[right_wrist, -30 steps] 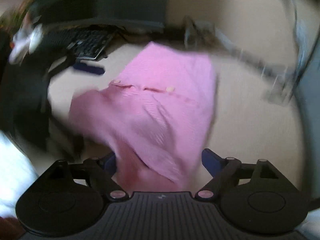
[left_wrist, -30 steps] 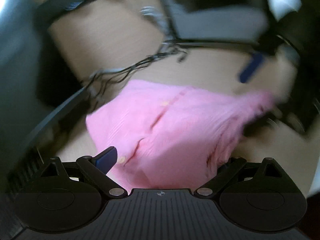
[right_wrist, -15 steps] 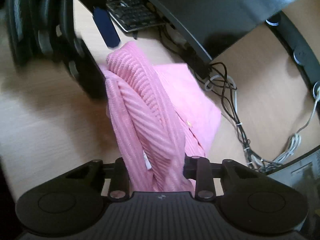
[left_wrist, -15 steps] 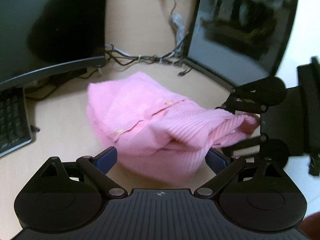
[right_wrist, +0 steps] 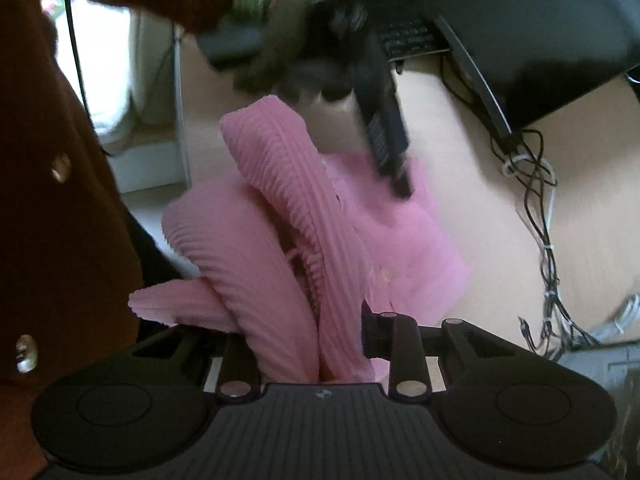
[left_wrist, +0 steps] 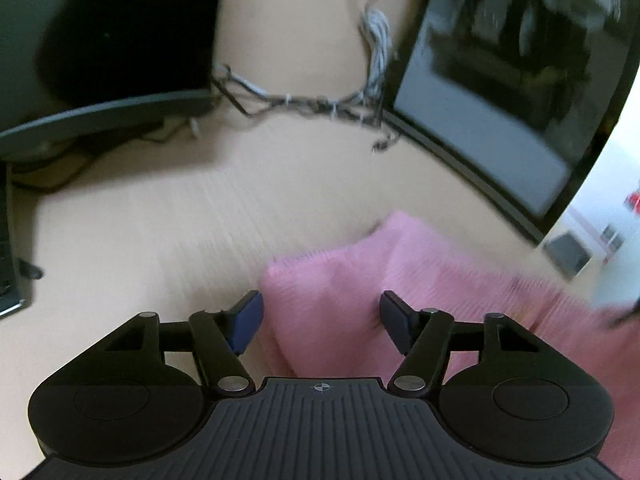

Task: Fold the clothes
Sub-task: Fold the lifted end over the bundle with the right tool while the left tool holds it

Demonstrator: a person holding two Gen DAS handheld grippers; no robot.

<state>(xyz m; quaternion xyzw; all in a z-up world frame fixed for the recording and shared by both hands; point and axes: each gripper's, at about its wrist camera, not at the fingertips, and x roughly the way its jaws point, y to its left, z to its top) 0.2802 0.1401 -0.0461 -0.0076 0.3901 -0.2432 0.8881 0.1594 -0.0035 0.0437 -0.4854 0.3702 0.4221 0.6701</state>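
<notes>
Mid-fold: the right gripper (right_wrist: 316,344) clenched a bunched fold of the pink ribbed garment (right_wrist: 280,216), lifted off the surface (left_wrist: 160,232). The left gripper (left_wrist: 320,320) (jaws released, empty) hovered at the cloth's edge, likely needing to seize it next.

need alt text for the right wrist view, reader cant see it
The right gripper is clamped on a bunched fold of a pink ribbed garment, lifted above a light wooden desk. The blurred left gripper hangs over the garment's far end; cables and a dark monitor lie at the right.
</notes>
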